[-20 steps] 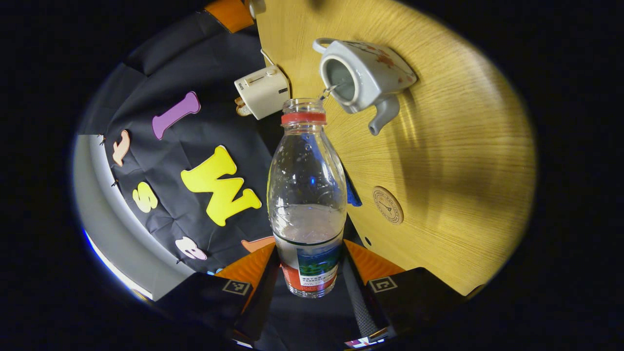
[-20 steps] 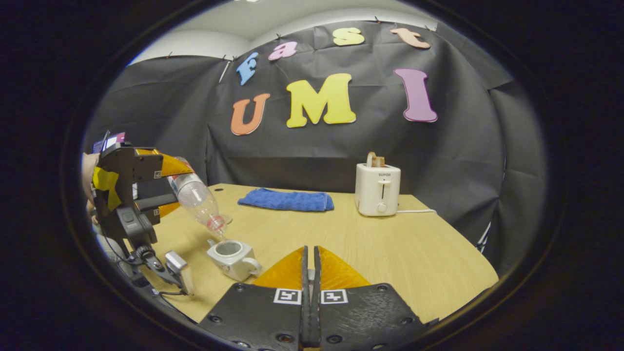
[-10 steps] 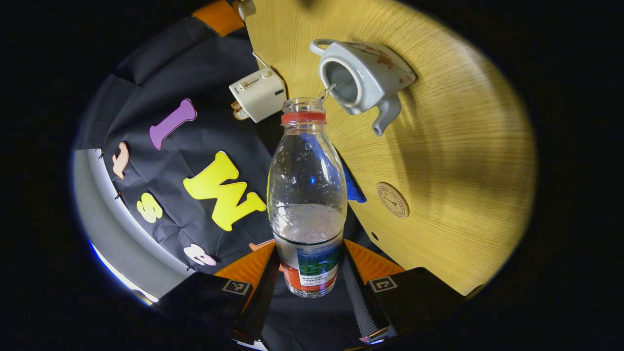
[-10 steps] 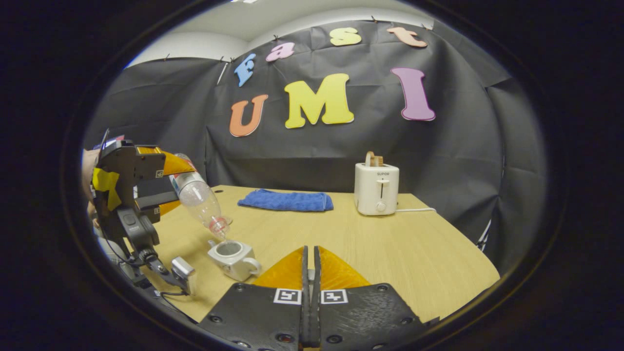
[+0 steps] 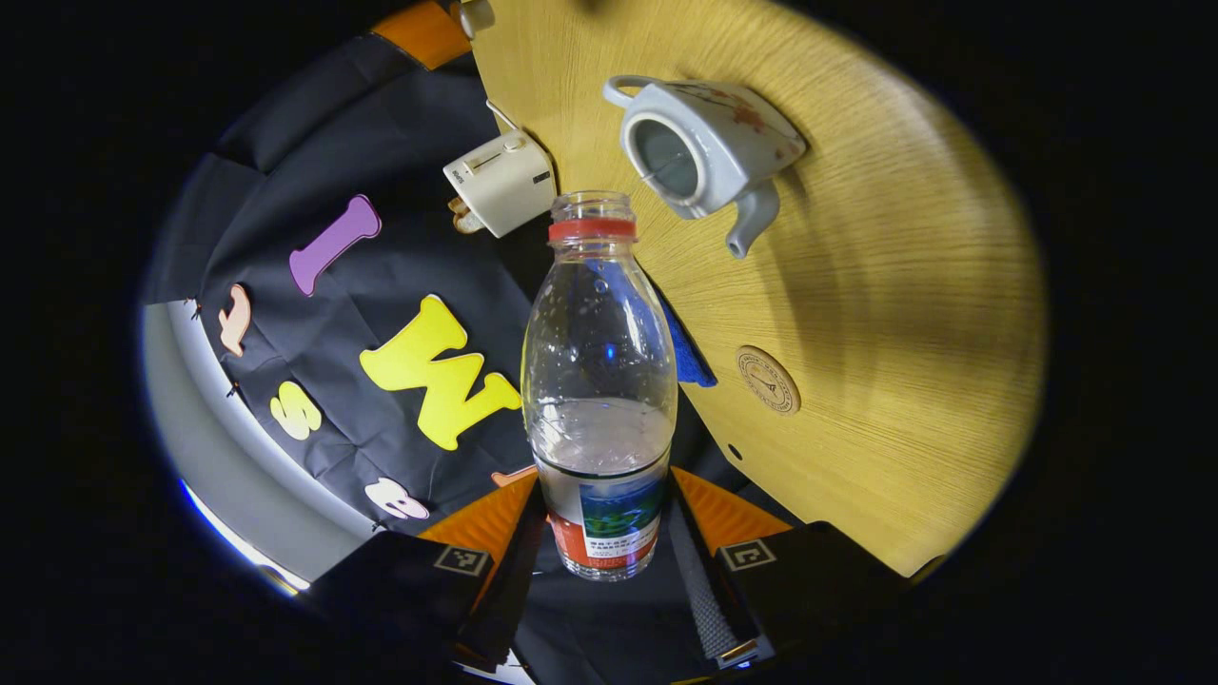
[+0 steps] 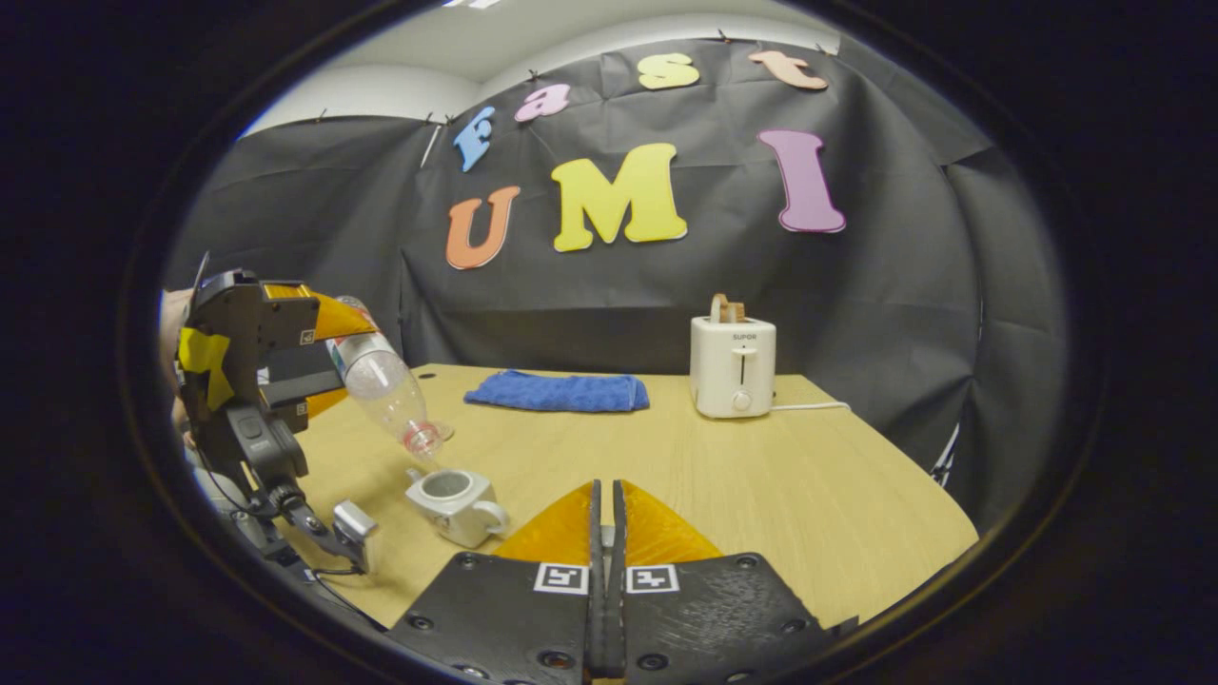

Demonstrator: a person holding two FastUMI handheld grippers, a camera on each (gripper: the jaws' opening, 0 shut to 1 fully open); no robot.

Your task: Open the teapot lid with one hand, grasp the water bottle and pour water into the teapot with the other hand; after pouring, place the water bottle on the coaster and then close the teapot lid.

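My left gripper [image 5: 604,499] is shut on the lower body of a clear water bottle [image 5: 599,362] with a red neck ring. The bottle is tilted, and its open mouth hangs just above a white teapot [image 5: 704,143] that stands open on the wooden table. In the right gripper view, the bottle [image 6: 385,390] slants down toward the teapot [image 6: 452,504] at the left. My right gripper [image 6: 605,504] is shut and held off to the teapot's right. A small white piece, apparently the lid [image 5: 473,14], sits at its fingers. A round wooden coaster [image 5: 767,380] lies near the teapot.
A white toaster [image 6: 732,366] with bread in it stands at the back of the table [image 6: 761,476], its cord running right. A folded blue cloth [image 6: 557,391] lies along the far edge. A hand and sleeve hold the left gripper at the table's left side.
The water stream from the bottle into the teapot has thinned to almost nothing. The bottle has eased slightly back from the teapot. The right gripper has stayed put.
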